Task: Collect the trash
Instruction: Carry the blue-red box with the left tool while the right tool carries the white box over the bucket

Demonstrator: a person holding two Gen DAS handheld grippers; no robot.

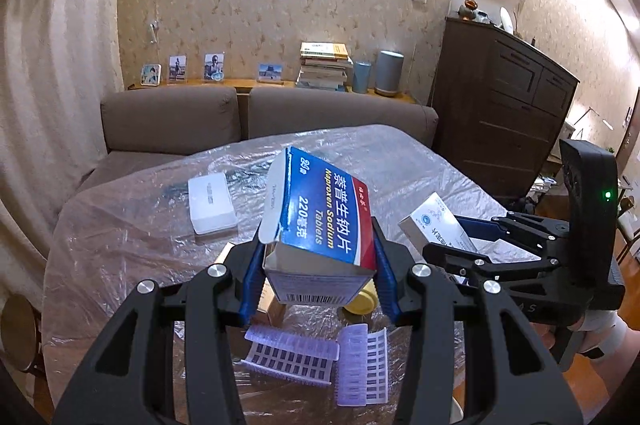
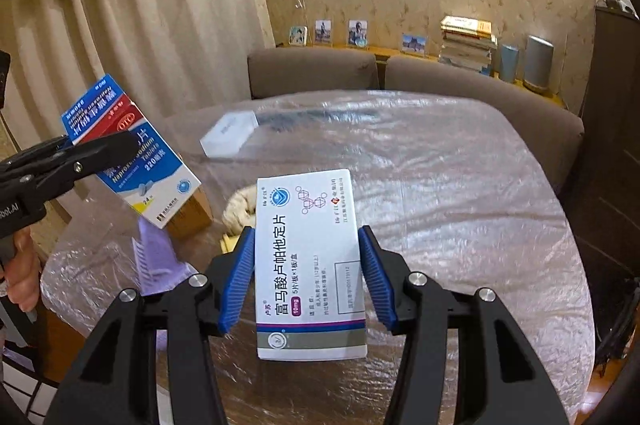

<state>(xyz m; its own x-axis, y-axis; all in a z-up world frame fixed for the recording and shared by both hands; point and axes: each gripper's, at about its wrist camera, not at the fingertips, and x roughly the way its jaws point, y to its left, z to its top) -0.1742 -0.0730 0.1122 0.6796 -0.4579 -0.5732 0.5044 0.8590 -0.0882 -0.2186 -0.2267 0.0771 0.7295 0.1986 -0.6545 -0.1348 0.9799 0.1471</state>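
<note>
My left gripper [image 1: 318, 261] is shut on a blue, red and white Naproxen tablet box [image 1: 316, 217], held above the table with its top flap open. The same box [image 2: 132, 161] shows at the left of the right wrist view. My right gripper [image 2: 306, 273] is shut on a white medicine box [image 2: 310, 265] with a purple stripe, held above the table. That box [image 1: 438, 223] shows at the right of the left wrist view. Two purple blister strips [image 1: 316, 363] lie on the table below the left gripper.
The round table [image 2: 440, 185] is covered in clear plastic film. A flat white box [image 1: 212, 203] lies on its far side. A yellow lid [image 1: 362, 301], a brown carton [image 2: 192, 213] and a cream woven item [image 2: 240, 205] lie near the held boxes. A brown sofa [image 1: 256, 117] stands behind.
</note>
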